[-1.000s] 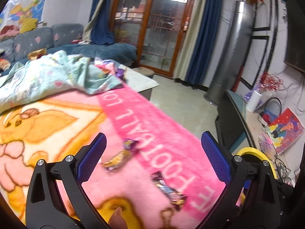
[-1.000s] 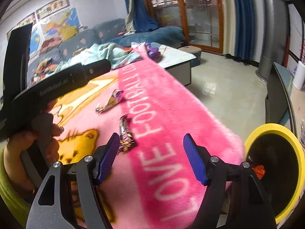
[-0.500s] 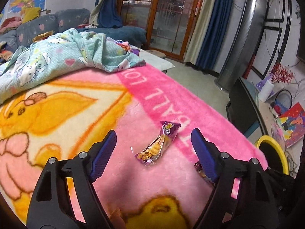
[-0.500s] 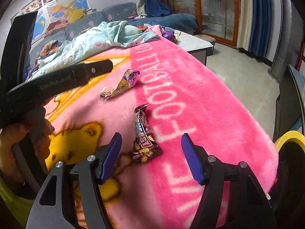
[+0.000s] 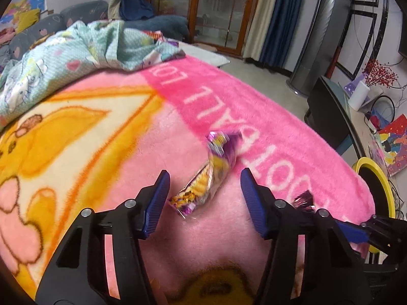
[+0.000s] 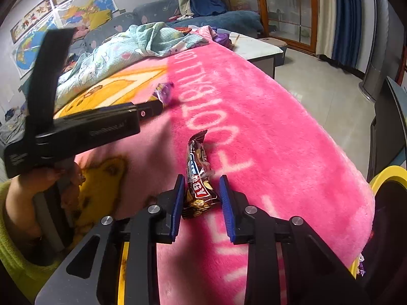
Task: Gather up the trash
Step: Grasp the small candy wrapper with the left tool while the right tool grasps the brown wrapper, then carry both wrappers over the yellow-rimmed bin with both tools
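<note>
A purple and yellow snack wrapper (image 5: 208, 172) lies on the pink blanket (image 5: 267, 117). My left gripper (image 5: 204, 178) is open, its blue pads on either side of the wrapper's near end without touching it. A brown candy bar wrapper (image 6: 199, 175) lies on the blanket in the right wrist view. My right gripper (image 6: 201, 188) has its jaws narrowed around the wrapper's near half, with a small gap on each side. The purple wrapper also shows in the right wrist view (image 6: 164, 92), past the left gripper's body (image 6: 76, 132).
A yellow-rimmed black trash bin (image 5: 376, 185) stands on the floor beyond the blanket's right edge, also in the right wrist view (image 6: 386, 178). A crumpled light blue blanket (image 5: 76, 50) lies at the back. A dark cabinet (image 5: 328, 117) stands to the right.
Both grippers have moved forward and down to their wrappers. The left jaws have narrowed around the purple wrapper. The right jaws have closed in much tighter around the brown wrapper.
</note>
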`<state>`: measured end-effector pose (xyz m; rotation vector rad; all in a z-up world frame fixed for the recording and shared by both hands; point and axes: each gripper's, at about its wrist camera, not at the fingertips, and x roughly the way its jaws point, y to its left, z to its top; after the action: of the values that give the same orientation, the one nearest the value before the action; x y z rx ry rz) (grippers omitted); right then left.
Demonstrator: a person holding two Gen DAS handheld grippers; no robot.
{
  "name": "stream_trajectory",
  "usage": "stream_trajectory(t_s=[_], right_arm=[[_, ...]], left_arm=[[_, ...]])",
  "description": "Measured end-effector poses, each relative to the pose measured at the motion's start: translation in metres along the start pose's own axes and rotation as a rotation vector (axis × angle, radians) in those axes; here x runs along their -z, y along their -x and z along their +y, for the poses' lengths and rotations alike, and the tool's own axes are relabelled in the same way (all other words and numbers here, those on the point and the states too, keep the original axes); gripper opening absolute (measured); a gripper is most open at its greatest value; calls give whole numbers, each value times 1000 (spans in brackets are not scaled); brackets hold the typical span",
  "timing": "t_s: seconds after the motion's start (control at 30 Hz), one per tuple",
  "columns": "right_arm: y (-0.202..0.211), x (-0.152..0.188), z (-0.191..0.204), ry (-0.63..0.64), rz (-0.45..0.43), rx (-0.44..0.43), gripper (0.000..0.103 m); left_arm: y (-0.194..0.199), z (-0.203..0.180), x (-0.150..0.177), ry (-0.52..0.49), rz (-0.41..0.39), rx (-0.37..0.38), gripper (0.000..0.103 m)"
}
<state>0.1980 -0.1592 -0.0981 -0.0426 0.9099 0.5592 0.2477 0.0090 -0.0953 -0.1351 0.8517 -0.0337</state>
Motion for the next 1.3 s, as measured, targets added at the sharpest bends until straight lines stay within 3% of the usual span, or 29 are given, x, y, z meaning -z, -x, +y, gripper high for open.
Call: stream_trajectory(t_s=[0.27,0.4,0.87,1.3], right_arm=[[15,3,-8,-33,-13,-6,27],[26,2,-13,-45,-35,-2,27],[69,-3,-54,-146,-129,38,27],[113,9,-105,-271,-219,111,27]], left_arm=[[-4,0,4,-3,30,-9,15],[3,-4,8,-10,19,18,10],[43,-58,17,-52,-27,208,8],[68,-110,19,-152,-56,307,8]])
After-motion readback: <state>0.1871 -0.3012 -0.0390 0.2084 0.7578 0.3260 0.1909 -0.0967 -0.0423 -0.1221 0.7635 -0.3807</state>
